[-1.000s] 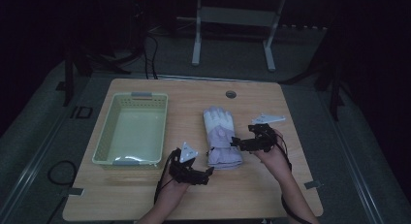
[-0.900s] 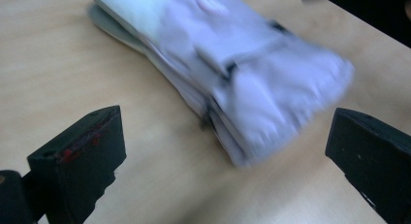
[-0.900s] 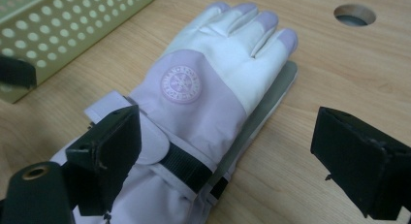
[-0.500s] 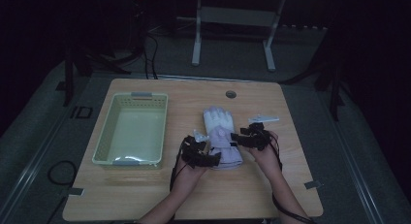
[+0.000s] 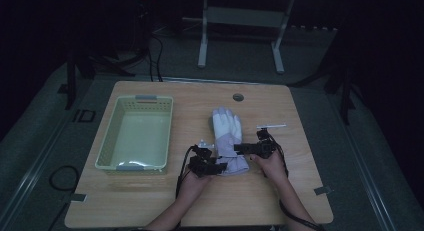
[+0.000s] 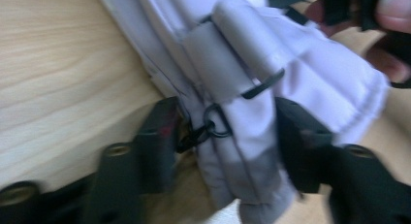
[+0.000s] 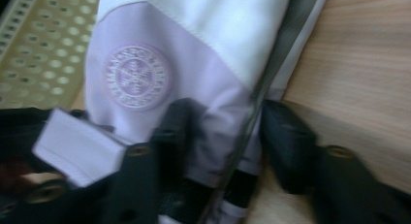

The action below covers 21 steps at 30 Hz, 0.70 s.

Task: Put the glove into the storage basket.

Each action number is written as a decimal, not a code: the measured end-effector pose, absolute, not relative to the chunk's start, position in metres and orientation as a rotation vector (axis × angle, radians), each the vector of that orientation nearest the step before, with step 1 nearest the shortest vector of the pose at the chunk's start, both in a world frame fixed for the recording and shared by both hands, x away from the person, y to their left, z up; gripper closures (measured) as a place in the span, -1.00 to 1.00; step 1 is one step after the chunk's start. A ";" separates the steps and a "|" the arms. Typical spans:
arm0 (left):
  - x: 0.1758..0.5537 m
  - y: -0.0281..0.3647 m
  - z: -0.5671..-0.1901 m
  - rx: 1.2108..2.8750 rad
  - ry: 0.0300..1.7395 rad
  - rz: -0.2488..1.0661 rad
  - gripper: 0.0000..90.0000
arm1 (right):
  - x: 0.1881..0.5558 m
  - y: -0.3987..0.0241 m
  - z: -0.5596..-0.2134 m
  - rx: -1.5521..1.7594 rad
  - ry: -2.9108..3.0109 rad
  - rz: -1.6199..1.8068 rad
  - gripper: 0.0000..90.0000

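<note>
High view first: the wooden counter (image 5: 150, 201) carries everything, and off to the left of the left tongs (image 5: 216, 167) sits a pale green basket (image 5: 111, 147), well apart from them. Between the two tongs lies a white and lilac ski glove (image 5: 227, 128), fingers pointing away from the person, cuff toward them. A small white strip (image 5: 271, 126) lies on the wood just beyond the right tongs (image 5: 241, 149).

Left gripper view puts the left tongs around the cuff end of the glove, at the edge that bears a black clip ring (image 6: 217, 121); their jaws have just been closing, and both black jaws now touch the padded fabric, pinching it. Right gripper view puts the right tongs (image 7: 224, 136) over the opposite edge of the cuff, near a round stitched badge (image 7: 137, 77); these jaws too have just been closing, and they now pinch a fold of lilac cloth.

The step in hand appears to be securing the glove at both sides of its cuff before lifting it. To do it well, each pair of jaws should bite deep enough into the padding that the slick cloth cannot slide out, and the left pair should catch fabric rather than the clip alone. Raising both hands together and evenly would keep the glove from twisting or swinging.
</note>
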<state>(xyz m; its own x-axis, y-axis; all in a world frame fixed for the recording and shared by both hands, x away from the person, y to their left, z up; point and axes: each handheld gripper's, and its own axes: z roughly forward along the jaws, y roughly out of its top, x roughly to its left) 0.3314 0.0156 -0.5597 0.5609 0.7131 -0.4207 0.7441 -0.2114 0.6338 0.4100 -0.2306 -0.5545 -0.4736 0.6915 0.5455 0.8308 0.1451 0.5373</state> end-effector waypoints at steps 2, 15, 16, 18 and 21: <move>0.333 0.018 -0.559 1.951 1.170 -0.076 0.34 | 0.407 -0.228 -0.550 -1.495 -2.308 -1.237 0.62; 0.332 0.024 -0.538 1.956 1.137 -0.067 0.66 | 0.383 -0.202 -0.514 -1.532 -2.606 -1.263 0.76; 0.332 0.025 -0.535 1.955 1.137 -0.063 0.66 | 0.383 -0.201 -0.510 -1.530 -2.619 -1.269 0.76; 0.332 0.026 -0.532 1.959 1.132 -0.060 0.66 | 0.382 -0.201 -0.507 -1.532 -2.620 -1.276 0.76; 0.332 0.029 -0.523 1.964 1.117 -0.047 0.66 | 0.381 -0.199 -0.498 -1.522 -2.627 -1.294 0.76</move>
